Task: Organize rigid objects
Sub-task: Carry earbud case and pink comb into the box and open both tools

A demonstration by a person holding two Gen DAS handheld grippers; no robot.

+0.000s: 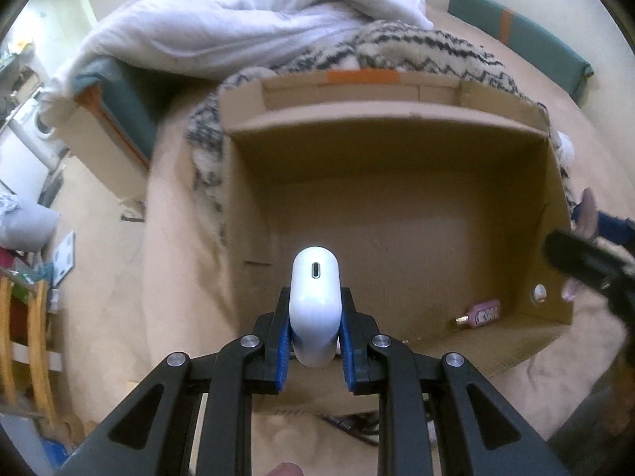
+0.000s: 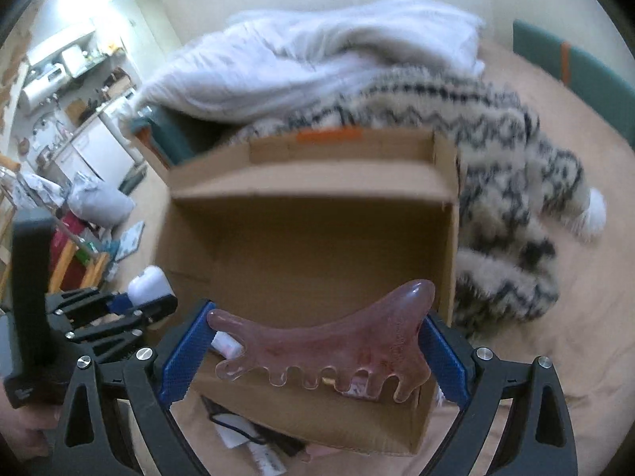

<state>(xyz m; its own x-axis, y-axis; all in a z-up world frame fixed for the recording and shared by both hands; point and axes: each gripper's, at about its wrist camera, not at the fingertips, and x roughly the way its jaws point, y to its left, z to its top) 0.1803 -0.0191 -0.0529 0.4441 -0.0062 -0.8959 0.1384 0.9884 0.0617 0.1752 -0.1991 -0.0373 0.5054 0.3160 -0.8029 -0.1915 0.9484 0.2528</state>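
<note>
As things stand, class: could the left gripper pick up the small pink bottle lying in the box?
Probably not yet: the left gripper is shut on a white case. The pink bottle lies uncovered in the open cardboard box.

Your left gripper point(image 1: 314, 347) covers the lower end of the white case point(image 1: 315, 301), so its base is hidden. In the cardboard box point(image 1: 254, 206), the label on the small pink bottle point(image 1: 482, 314) is too small to read. The right-wrist view is motion-blurred: the patterned blanket point(image 2: 512, 214) loses its edges. The pink comb-shaped tool point(image 2: 337, 349) hides the box's near floor, and the item behind it cannot be identified.
</note>
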